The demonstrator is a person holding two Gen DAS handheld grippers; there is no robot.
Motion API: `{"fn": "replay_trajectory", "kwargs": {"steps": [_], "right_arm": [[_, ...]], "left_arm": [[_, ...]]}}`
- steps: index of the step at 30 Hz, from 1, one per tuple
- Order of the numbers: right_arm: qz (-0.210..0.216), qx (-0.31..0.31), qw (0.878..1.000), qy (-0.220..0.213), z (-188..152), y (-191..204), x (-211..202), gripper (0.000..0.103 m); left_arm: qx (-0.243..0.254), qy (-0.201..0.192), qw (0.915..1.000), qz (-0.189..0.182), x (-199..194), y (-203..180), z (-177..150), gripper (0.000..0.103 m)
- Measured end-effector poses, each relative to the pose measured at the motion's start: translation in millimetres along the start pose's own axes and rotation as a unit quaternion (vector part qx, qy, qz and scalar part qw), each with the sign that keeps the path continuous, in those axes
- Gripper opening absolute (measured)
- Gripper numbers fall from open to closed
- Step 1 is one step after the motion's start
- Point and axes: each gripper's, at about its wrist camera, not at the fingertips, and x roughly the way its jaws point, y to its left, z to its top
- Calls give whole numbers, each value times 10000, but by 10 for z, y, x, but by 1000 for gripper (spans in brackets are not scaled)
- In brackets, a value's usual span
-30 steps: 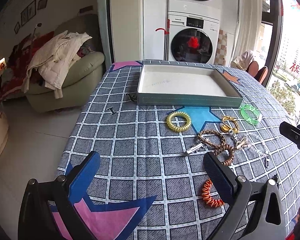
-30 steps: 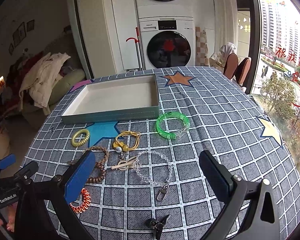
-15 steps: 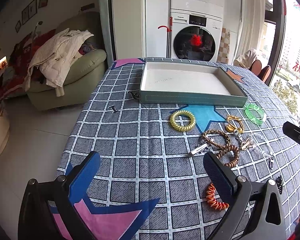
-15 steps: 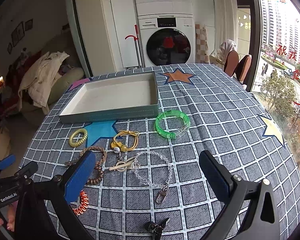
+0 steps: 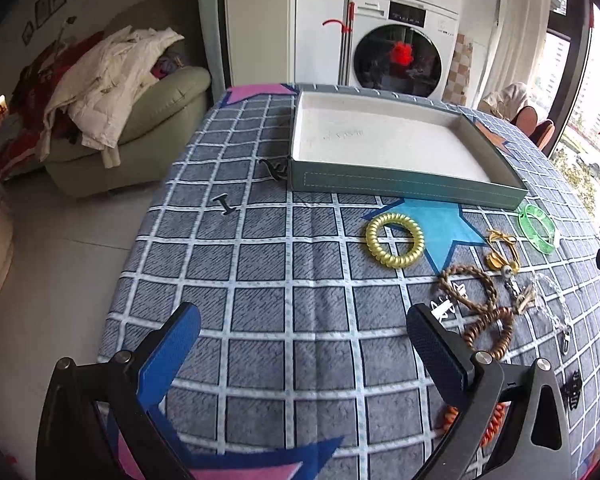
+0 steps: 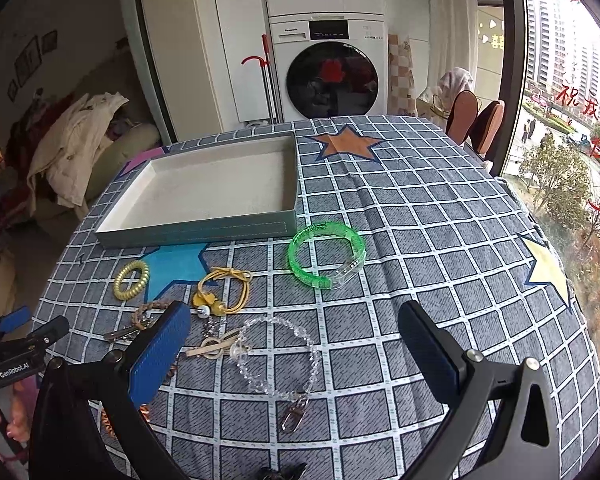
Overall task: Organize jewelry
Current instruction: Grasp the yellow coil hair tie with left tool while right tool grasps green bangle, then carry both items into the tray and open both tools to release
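Observation:
A shallow teal tray (image 5: 404, 184) with a white lining sits empty at the back of the checked tablecloth; it also shows in the right wrist view (image 6: 196, 228). In front of it lie a yellow coil ring (image 5: 394, 245), a green bangle (image 6: 326, 254), a yellow cord tie (image 6: 222, 290), a brown braided bracelet (image 5: 470, 292), a clear bead chain (image 6: 278, 356) and an orange coil (image 5: 494, 420). My left gripper (image 5: 300, 354) is open and empty over bare cloth. My right gripper (image 6: 294, 346) is open and empty, just above the bead chain.
Two small black clips (image 5: 274, 168) (image 5: 225, 204) lie left of the tray. Another black clip (image 5: 574, 388) lies at the right. The table edge drops to the floor on the left, by a green armchair (image 5: 140, 128). A washing machine (image 6: 332, 76) stands behind.
Both grippers have moved forward and lower toward the table. The right gripper now hangs over the bead chain. Both stay open.

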Motion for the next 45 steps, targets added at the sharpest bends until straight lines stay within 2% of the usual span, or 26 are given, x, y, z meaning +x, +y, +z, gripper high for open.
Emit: {"fn": "replay_trajectory", "kwargs": {"steps": [8,14,19,22,25,26,28,30,32,34,35,40,45], "right_arm": [[-277,405,9966,660,307,-344,671,103],[-573,479,9933,884,428,-537,990,102],[-637,312,9905,1181,440,-538,1213,87],[-751,102,9904,1154,450,-485,1243,80],[-690,-46,9910,1144,458,-411,1229,69],[-664,-104,9912,1139,460,-384,1228,67],[-605,-157,9915,1143,452,-342,1212,59],[-553,-157,9915,1168,452,-317,1210,50],[-513,-196,9916,1173,447,-305,1219,42],[-484,-227,9915,1184,442,-288,1209,18],[-470,-215,9914,1201,438,-289,1203,14],[-199,-104,9934,1124,383,-291,1019,13],[124,-144,9958,900,521,-232,788,12]], "left_arm": [[177,259,9995,-62,454,-120,282,103],[244,404,9988,-131,676,-217,390,103],[357,507,9980,-147,789,-327,441,102],[380,474,9980,-158,792,-361,474,101],[544,393,9975,-221,761,-421,483,89],[596,389,9972,-249,754,-462,493,82],[739,387,9957,-391,720,-516,488,67],[927,358,9938,-504,691,-578,477,44],[1098,338,9915,-611,674,-638,464,30],[1170,324,9904,-657,662,-657,459,30],[1160,331,9902,-702,656,-647,458,30],[967,316,9903,-951,536,-550,470,30],[863,57,9905,-1069,313,-497,605,30]]}}
